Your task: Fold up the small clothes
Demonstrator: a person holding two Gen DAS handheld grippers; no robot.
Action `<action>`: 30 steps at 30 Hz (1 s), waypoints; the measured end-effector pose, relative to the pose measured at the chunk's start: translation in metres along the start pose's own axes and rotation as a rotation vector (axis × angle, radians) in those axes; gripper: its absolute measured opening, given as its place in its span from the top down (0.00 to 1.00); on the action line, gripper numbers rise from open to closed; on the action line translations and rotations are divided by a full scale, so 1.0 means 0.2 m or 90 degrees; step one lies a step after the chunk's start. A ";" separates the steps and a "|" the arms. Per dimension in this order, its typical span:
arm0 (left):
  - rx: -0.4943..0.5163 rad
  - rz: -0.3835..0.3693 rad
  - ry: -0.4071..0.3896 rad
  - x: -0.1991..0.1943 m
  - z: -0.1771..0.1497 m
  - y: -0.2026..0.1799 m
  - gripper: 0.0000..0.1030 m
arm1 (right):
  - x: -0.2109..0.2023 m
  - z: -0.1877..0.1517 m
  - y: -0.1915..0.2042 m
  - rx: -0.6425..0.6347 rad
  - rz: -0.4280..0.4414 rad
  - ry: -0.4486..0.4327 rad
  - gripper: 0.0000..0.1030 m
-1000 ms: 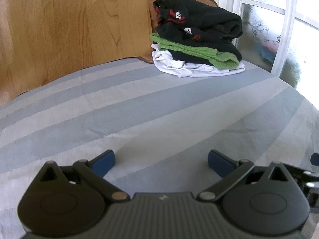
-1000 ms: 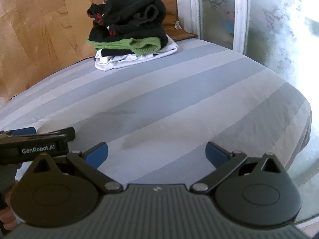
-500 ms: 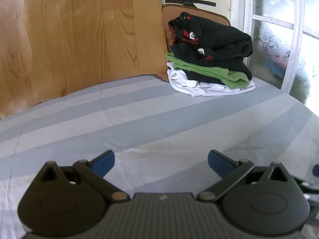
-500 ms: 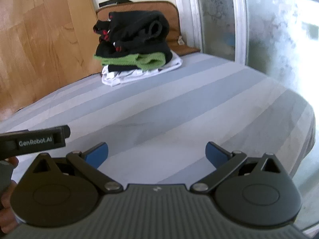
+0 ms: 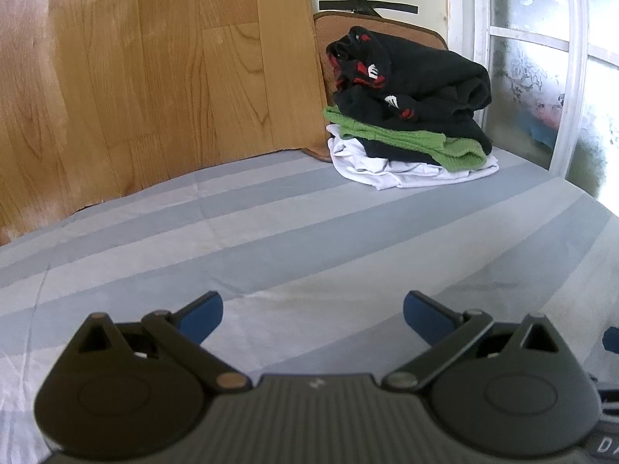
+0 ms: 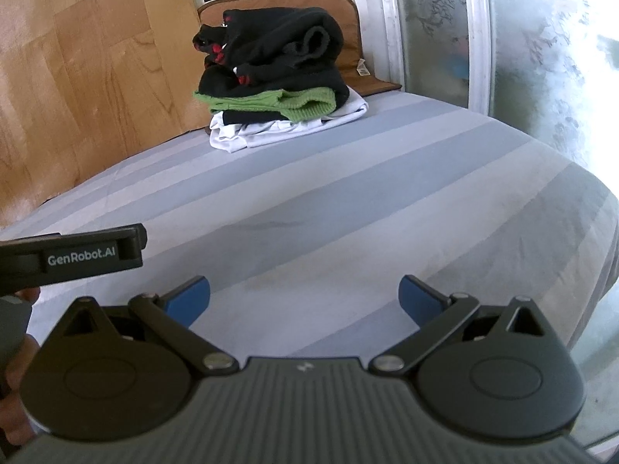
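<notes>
- left gripper [image 5: 313, 307]: jaws spread wide, nothing held, hanging over the striped sheet [image 5: 271, 239]
- right gripper [image 6: 305, 295]: same, wide and empty; left unit's body visible at its 9 o'clock
- change over the last second: both cameras pitched up, more of the wood panel [image 5: 154, 58] and wall now in frame; clothes pile [image 5: 410, 116] dropped lower in view, jaw spread unchanged
- pile sits far at 1 o'clock from left, 12 o'clock from right [image 6: 278, 77], against the brown cushion [image 6: 359, 65]: black items on top, green, white at the bottom
- read: no garment in hand or laid flat; likely next is a reach to the pile for a piece
</notes>
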State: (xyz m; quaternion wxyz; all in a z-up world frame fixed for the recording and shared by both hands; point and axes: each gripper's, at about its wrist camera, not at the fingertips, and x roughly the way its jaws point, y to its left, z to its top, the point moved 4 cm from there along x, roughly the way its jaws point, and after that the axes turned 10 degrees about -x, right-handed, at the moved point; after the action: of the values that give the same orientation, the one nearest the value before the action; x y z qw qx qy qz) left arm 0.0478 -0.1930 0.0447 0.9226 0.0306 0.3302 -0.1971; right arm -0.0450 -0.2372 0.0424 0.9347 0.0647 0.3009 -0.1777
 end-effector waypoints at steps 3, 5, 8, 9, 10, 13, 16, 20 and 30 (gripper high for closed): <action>0.004 0.002 -0.001 0.00 0.00 0.00 0.00 | 0.00 0.00 0.00 -0.002 0.001 0.000 0.00; 0.008 0.002 -0.001 0.00 0.00 0.00 0.00 | 0.00 0.00 0.00 -0.003 0.001 -0.001 0.00; 0.011 0.001 -0.001 0.00 -0.01 0.00 0.00 | 0.00 0.00 0.00 -0.003 0.002 -0.004 0.00; 0.012 0.001 -0.002 0.00 -0.01 0.00 0.00 | 0.00 0.00 0.00 -0.002 0.002 -0.005 0.00; 0.012 0.002 -0.003 -0.01 -0.01 0.00 0.00 | 0.00 0.00 0.00 0.000 0.001 -0.005 0.00; 0.011 0.005 -0.005 -0.01 0.00 0.00 0.00 | 0.00 0.00 -0.01 0.003 0.000 -0.009 0.00; 0.011 0.007 -0.006 -0.01 0.00 0.00 0.00 | -0.01 0.00 -0.01 0.007 -0.001 -0.011 0.00; 0.015 0.009 -0.007 -0.01 -0.01 0.00 0.00 | -0.01 0.00 -0.01 0.008 -0.001 -0.012 0.00; 0.016 0.010 -0.005 -0.01 -0.01 -0.01 0.00 | -0.02 -0.02 -0.02 0.022 -0.004 -0.008 0.00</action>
State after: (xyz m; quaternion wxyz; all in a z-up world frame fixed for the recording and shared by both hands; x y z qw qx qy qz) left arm 0.0452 -0.1933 0.0444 0.9249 0.0441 0.3238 -0.1941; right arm -0.0519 -0.2395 0.0421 0.9349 0.0791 0.2917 -0.1861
